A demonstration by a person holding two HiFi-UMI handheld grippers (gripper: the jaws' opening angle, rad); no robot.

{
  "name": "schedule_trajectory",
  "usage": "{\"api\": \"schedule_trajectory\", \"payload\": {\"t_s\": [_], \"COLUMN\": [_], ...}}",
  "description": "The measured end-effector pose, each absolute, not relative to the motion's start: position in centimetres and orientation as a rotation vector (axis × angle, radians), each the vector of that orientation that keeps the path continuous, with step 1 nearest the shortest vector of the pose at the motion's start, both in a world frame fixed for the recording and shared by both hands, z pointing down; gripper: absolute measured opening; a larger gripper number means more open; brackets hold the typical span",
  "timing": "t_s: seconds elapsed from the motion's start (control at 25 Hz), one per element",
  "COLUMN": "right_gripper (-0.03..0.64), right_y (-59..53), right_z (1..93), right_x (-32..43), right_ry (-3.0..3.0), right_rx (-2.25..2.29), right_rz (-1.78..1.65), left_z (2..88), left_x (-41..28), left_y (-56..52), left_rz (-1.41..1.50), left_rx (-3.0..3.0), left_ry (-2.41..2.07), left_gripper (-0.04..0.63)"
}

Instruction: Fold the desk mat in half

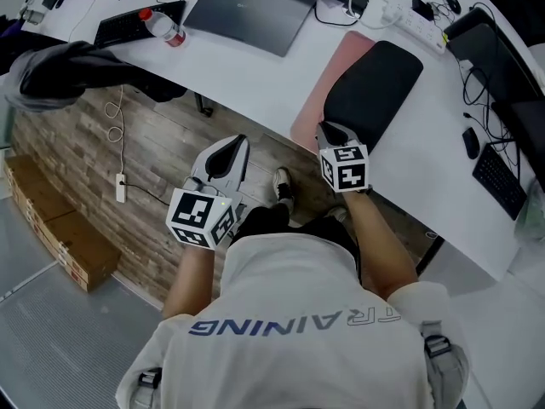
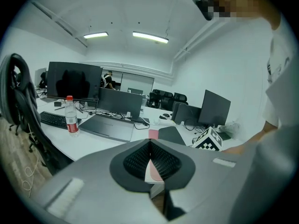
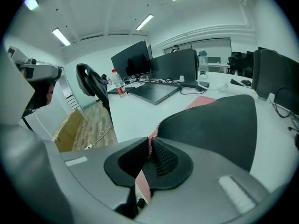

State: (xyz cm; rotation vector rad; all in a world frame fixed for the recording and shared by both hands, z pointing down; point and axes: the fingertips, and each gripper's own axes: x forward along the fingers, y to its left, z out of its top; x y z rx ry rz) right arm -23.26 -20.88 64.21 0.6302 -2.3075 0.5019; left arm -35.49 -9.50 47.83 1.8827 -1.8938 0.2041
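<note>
At the front edge of the desk point(image 1: 247, 79), the right gripper's point(image 1: 330, 131) jaws pinch the desk mat point(image 1: 375, 88), partly folded over but not flat, while the left gripper's point(image 1: 237, 145) jaws sit together, empty.

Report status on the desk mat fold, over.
Right gripper shut on near edge of desk mat. Left gripper shut, empty, off the desk. Mat partly folded, black underside up. Nothing on it.

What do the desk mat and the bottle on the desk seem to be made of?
Desk mat: probably soft faux leather or a similar sheet, matte, black on one face and pink on the other. It curves without creasing where the right gripper pinches its edge. Bottle: clear plastic, glossy, with a red cap and label.
</note>
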Motion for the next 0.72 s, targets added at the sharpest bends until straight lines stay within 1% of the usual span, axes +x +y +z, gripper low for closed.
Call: {"api": "schedule_trajectory", "payload": {"t_s": [0.28,0.52,0.72], "right_gripper": [0.043,0.043,0.057], "right_y": [-18.9,-17.5,-17.5], "right_z": [66.5,67.3,67.3], "right_x": [-25.5,-26.2,-25.9], "right_ry": [-2.231,-2.204,-2.185], "right_rx": [0.498,0.434,0.443], "right_rz": [0.505,0.496,0.519], "left_z": [48.3,48.3,48.3], "left_x": [-36.6,-37.0,-37.0], "left_y": [-8.6,-8.2,-8.5], "left_rz": [0.194,0.186,0.177], "left_rx": [1.848,1.842,1.856], "left_ry": [-1.912,-1.915,-1.906], "left_gripper": [0.002,0.002,0.002]}}
